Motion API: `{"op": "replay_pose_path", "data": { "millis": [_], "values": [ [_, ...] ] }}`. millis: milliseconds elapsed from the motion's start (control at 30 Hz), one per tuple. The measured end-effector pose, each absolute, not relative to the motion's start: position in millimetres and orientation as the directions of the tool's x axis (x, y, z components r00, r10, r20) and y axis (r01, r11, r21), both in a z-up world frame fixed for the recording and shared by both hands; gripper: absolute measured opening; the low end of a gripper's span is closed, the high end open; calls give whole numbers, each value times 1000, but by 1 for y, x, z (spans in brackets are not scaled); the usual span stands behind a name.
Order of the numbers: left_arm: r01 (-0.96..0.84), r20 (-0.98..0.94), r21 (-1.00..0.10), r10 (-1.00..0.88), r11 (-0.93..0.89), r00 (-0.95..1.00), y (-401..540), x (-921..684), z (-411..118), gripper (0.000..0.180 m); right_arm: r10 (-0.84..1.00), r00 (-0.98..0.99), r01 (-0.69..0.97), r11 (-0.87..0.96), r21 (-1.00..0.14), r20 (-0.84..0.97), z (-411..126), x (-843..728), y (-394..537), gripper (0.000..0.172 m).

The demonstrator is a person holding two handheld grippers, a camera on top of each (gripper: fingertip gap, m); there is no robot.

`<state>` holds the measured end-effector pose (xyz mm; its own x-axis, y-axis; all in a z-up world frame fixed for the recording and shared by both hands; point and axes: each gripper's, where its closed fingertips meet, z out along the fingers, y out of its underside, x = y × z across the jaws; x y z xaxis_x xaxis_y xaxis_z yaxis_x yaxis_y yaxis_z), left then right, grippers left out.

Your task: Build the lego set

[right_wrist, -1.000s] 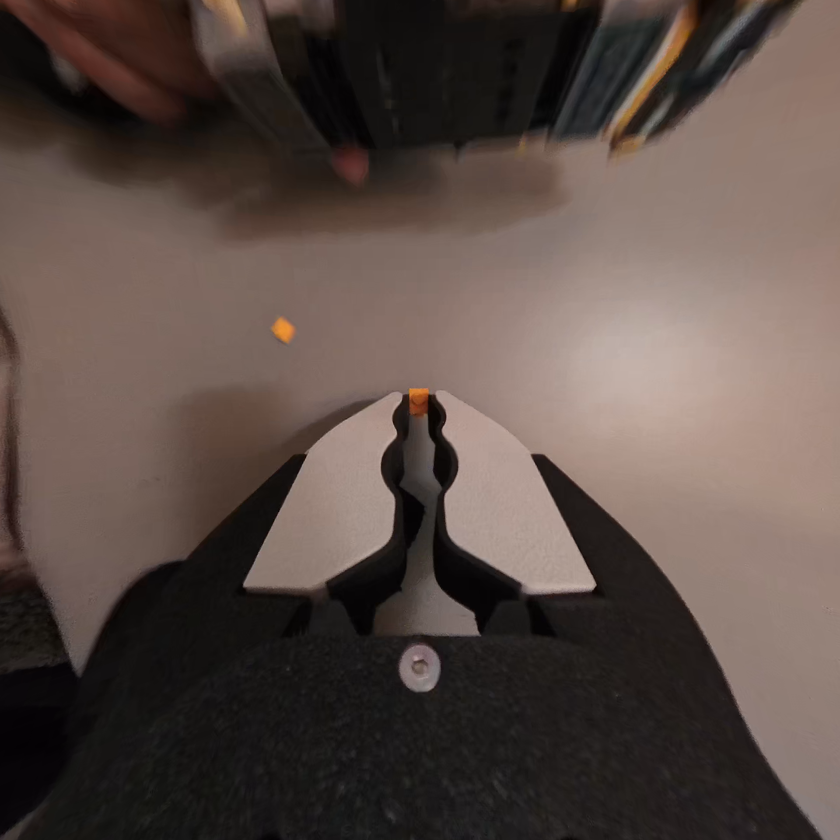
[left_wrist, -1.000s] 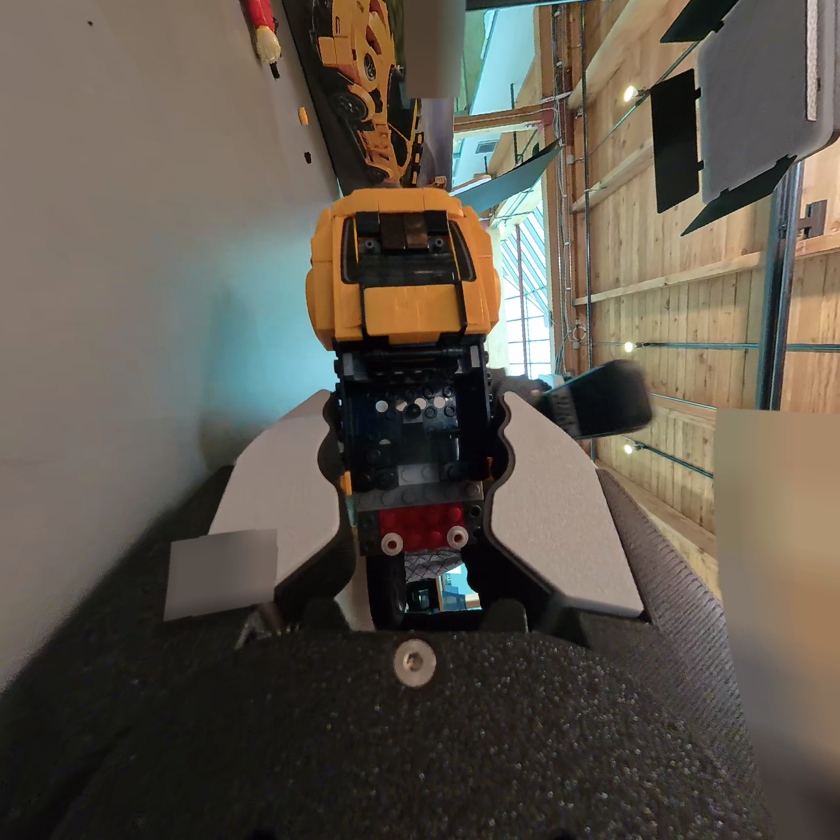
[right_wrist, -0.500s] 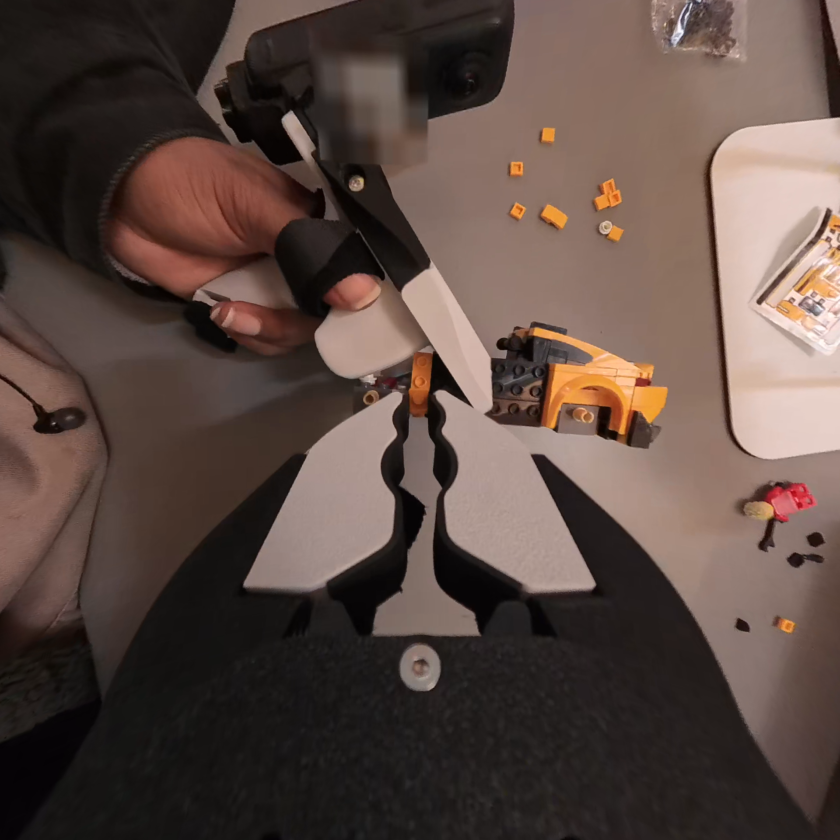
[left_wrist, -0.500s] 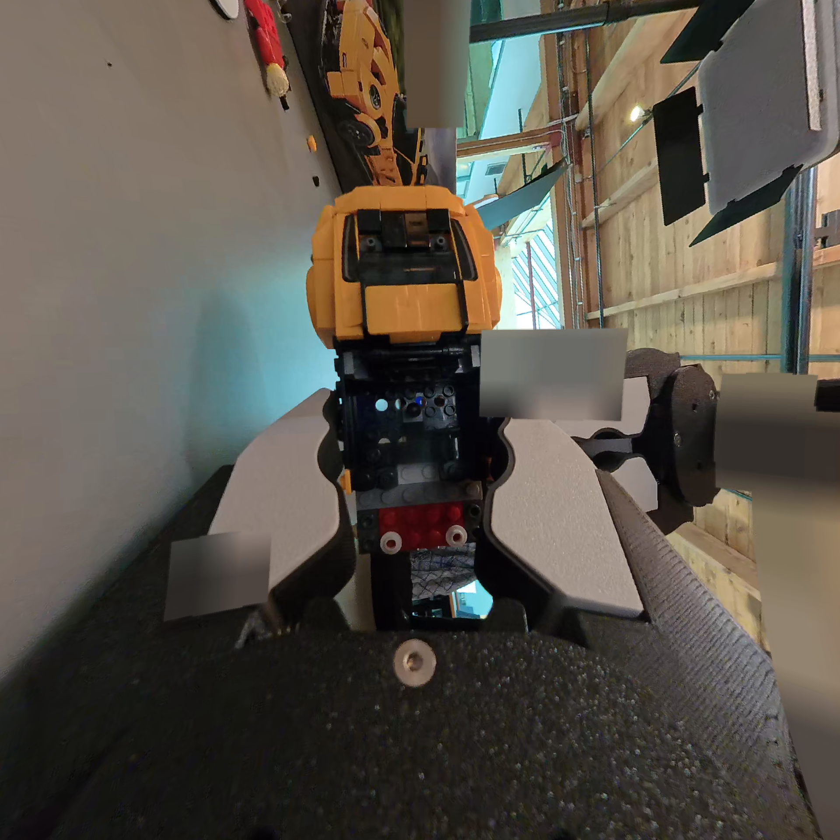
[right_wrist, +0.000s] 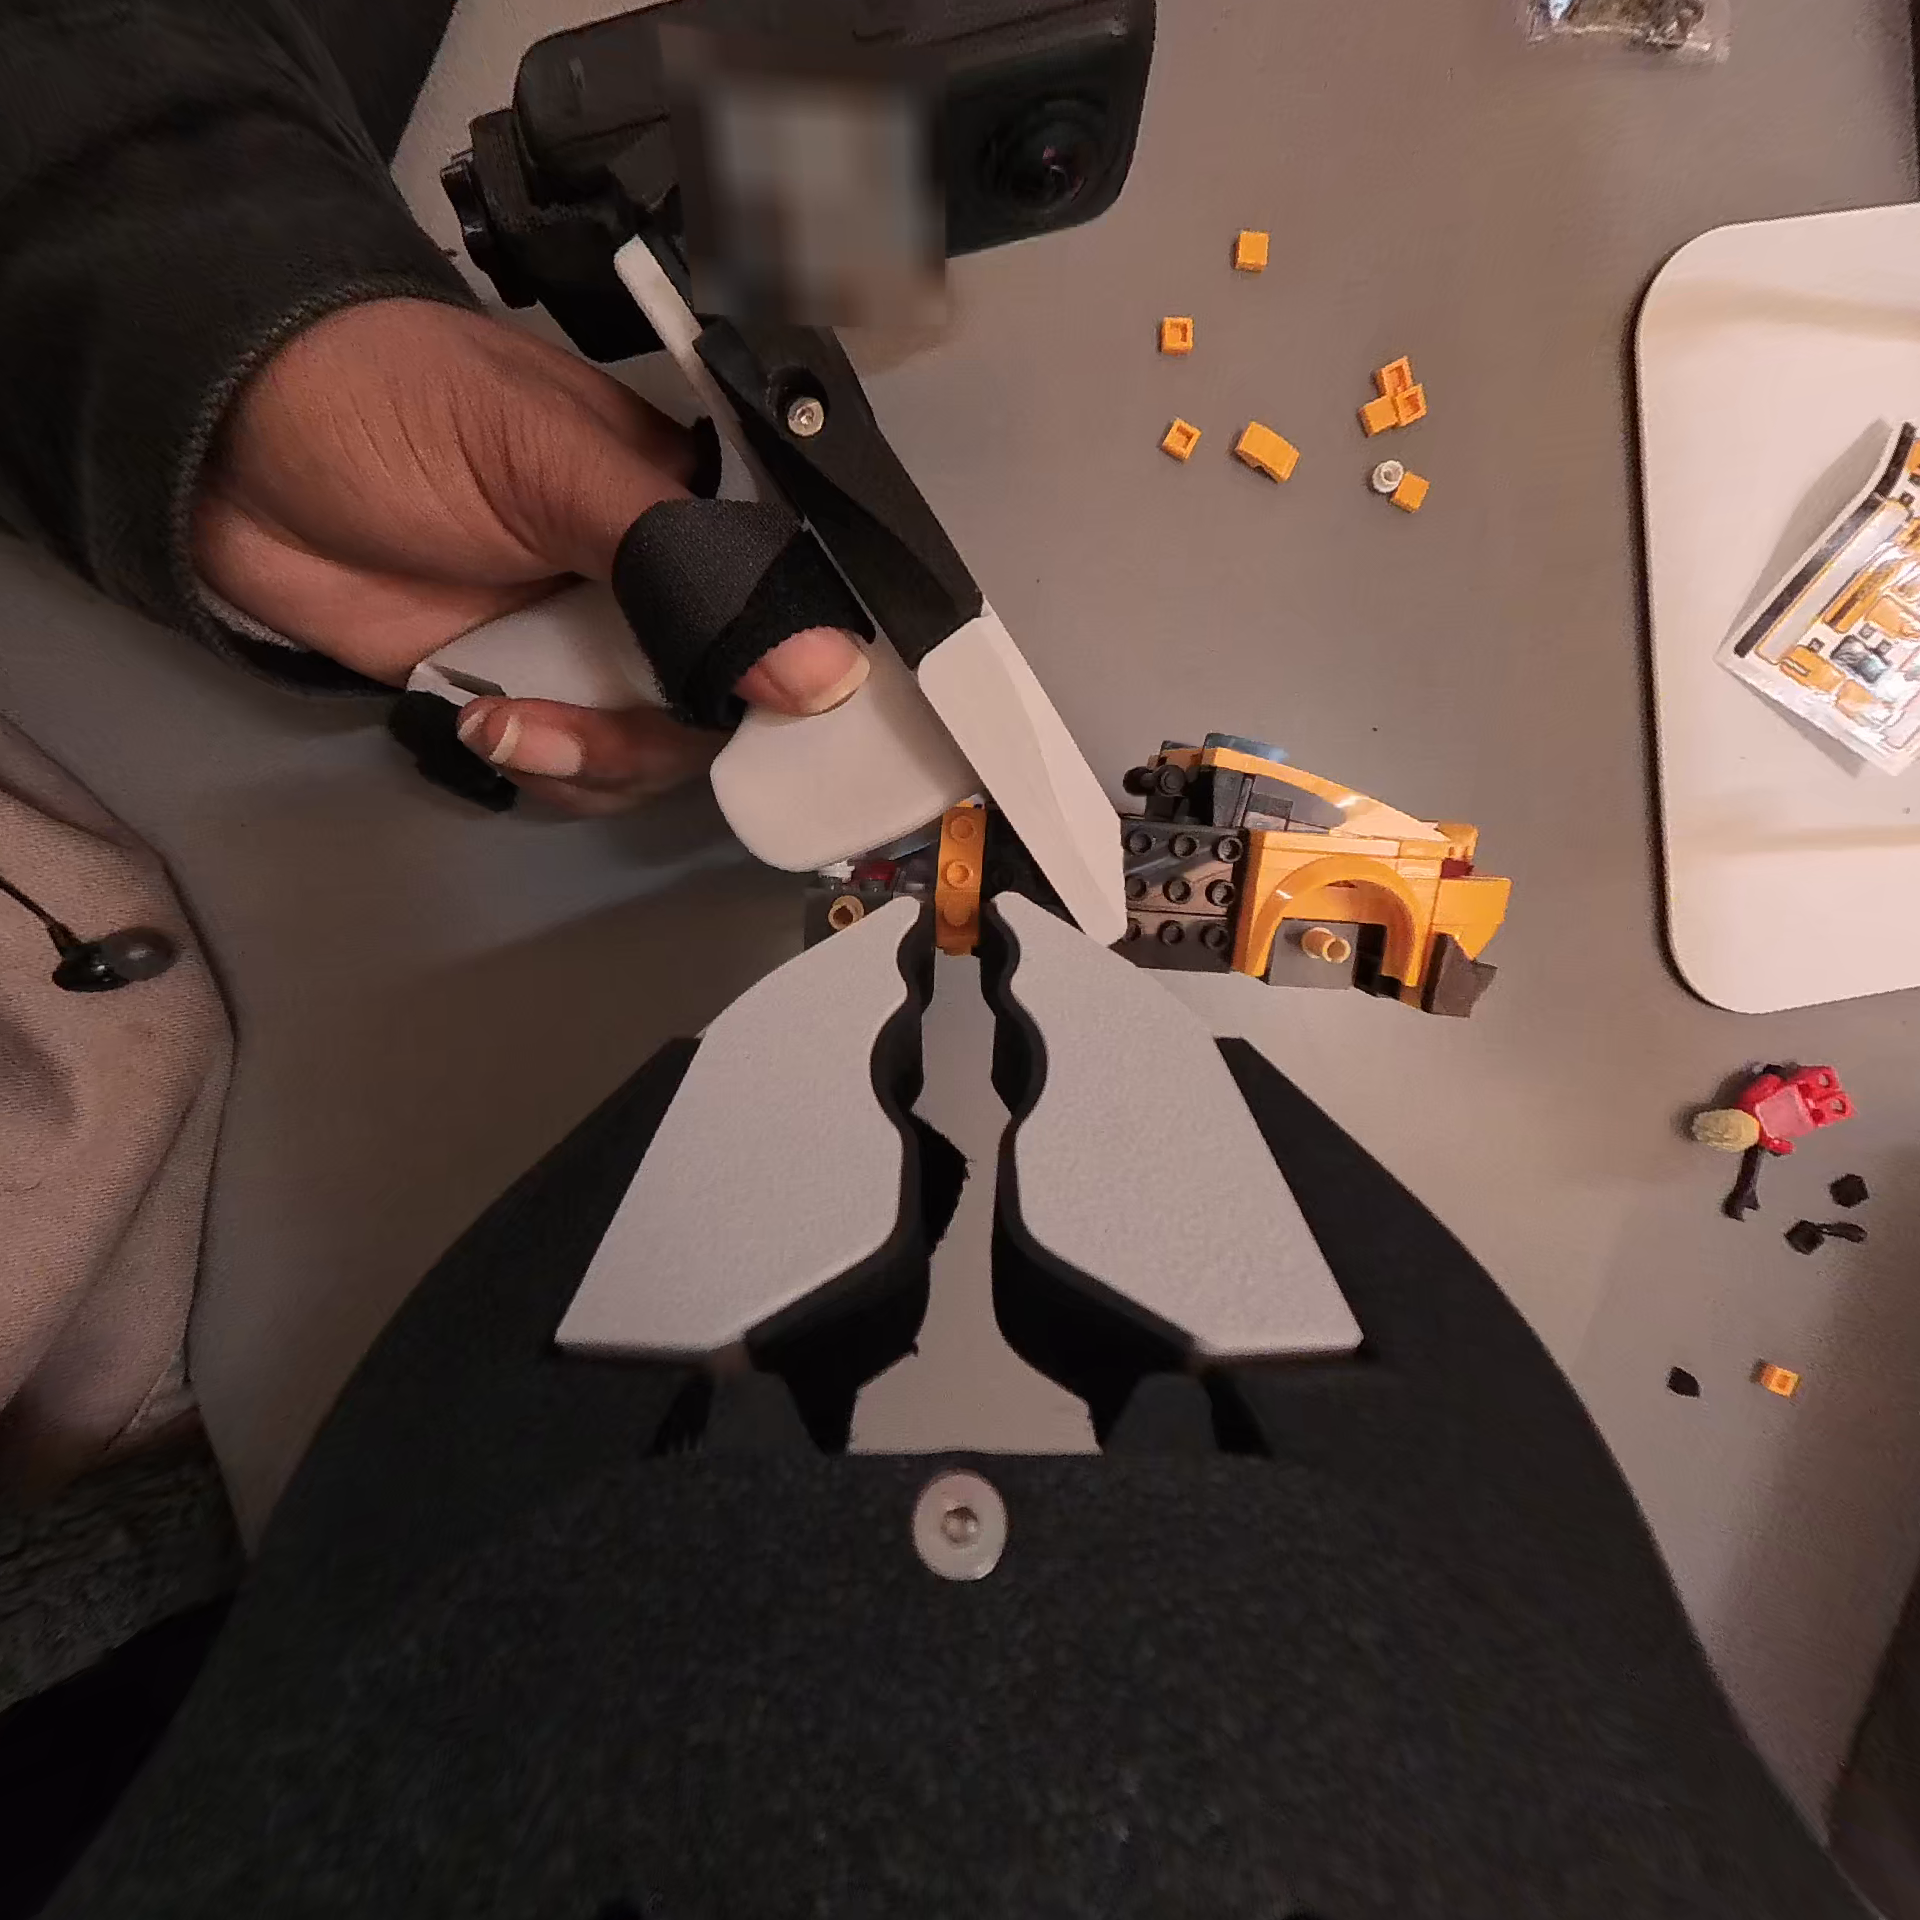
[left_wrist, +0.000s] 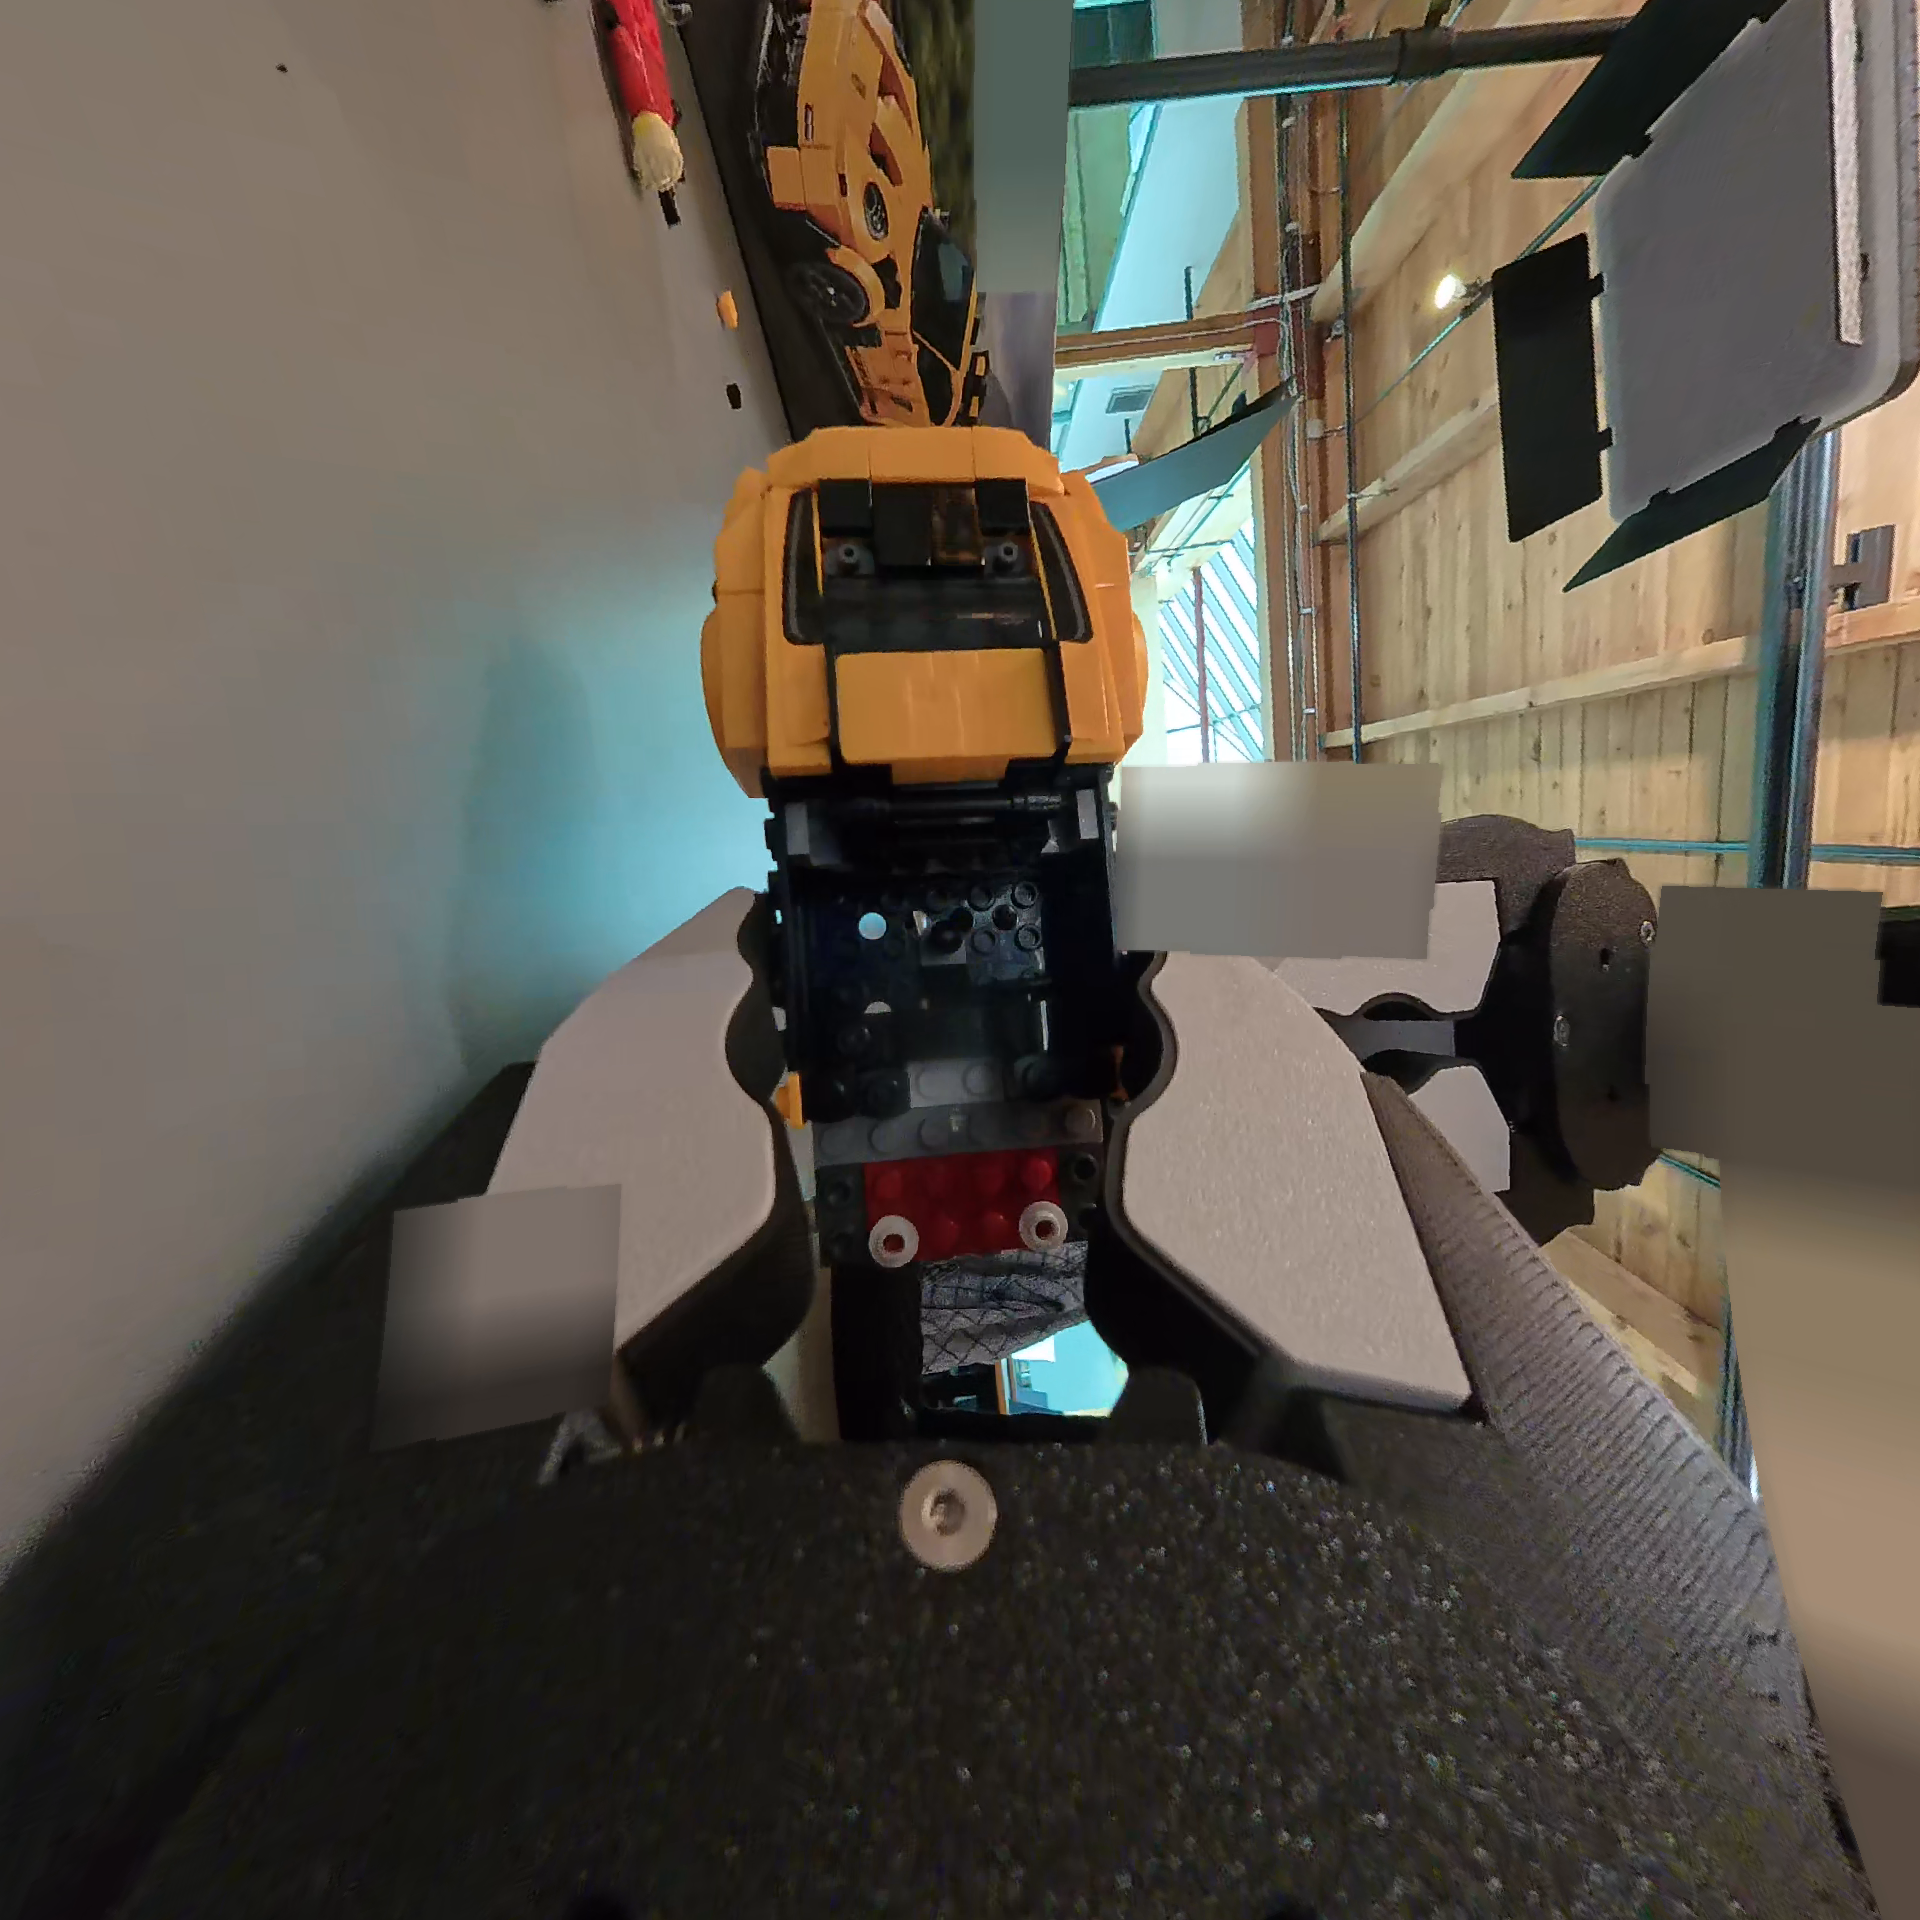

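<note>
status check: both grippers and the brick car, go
Left gripper shut on orange-and-black brick car, held off the table. Right gripper fingers pinch a small orange brick against the car's side. Loose orange pieces beyond.

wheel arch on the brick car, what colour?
Orange wheel arch on the brick car; clearest in the right wrist view.

Sharp, fisheye-warped frames; bright daylit window in one, dim warm light elsewhere.

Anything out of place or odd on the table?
Mostly loose bits: small orange bricks scattered on the grey table, and a red minifigure lying in pieces beside stray black parts. The toy brick car is unfinished, held in the left gripper.
</note>
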<state>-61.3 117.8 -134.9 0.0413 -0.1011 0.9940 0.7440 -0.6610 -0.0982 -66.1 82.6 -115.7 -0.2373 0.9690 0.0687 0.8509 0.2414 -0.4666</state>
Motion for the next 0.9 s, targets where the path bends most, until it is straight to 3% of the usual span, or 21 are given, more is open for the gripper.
{"op": "replay_pose_path", "data": {
  "millis": [900],
  "values": [
    [741, 993, 15, -75, -672, -88, 118, -61, -130, 64, 963, -266, 850, 258, -460, 48, -108, -72, 84, 10]
  ]
}}
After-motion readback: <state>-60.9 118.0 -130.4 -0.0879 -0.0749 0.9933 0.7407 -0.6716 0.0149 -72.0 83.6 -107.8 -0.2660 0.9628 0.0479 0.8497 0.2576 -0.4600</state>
